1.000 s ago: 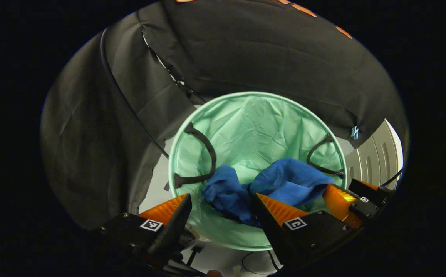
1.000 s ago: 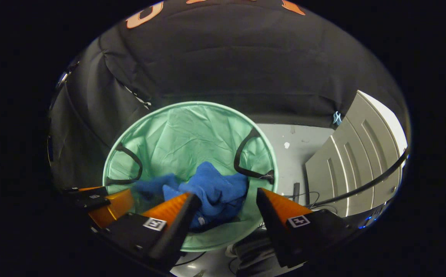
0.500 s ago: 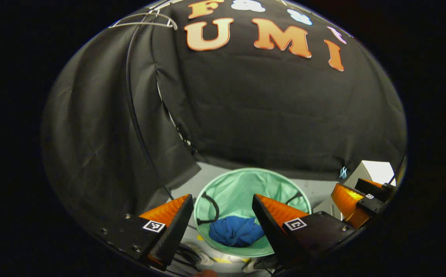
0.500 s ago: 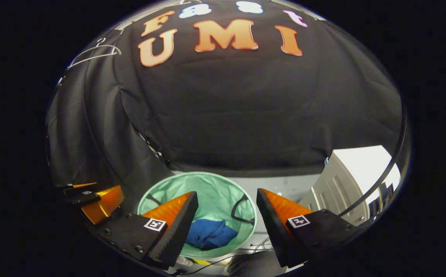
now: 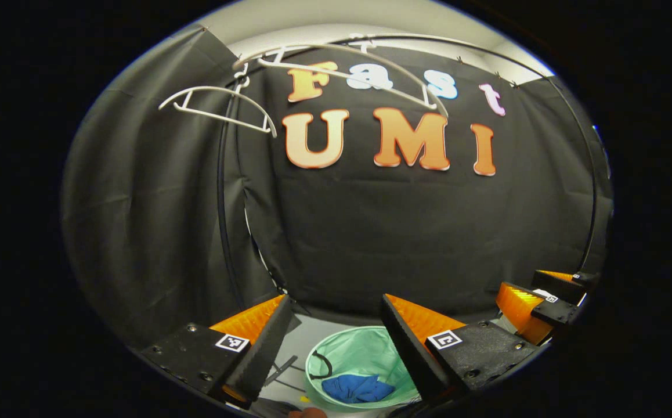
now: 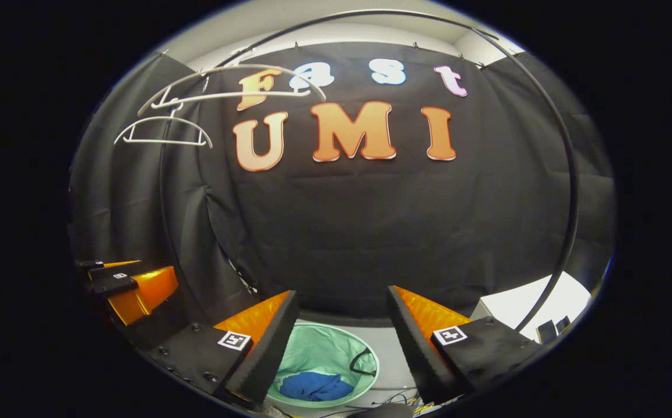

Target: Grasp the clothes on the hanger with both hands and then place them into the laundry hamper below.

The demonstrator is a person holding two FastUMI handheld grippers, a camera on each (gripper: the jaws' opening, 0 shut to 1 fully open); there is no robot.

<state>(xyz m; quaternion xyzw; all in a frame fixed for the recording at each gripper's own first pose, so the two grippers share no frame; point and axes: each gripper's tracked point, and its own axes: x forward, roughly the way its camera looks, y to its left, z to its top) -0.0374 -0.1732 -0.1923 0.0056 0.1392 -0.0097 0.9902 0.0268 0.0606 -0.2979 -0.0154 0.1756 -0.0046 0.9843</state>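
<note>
Already the blue clothes [image 5: 357,388] are seen heaped inside the green hamper [image 5: 371,354] on the floor.
Left gripper [image 5: 332,328] and right gripper [image 6: 342,322] are held wide and empty; little risk is judged, unless the bare hangers [image 6: 165,129] get knocked.

Two white hangers [image 5: 217,107] [image 5: 347,72] hang up on the rail, both bare. One green hamper [image 5: 365,355] sits on the floor below, with one blue bundle of clothes [image 5: 358,389] in it (too crumpled to tell whether it is a single garment). Two grippers [image 5: 332,342] [image 6: 343,339], two fingers each.
</note>
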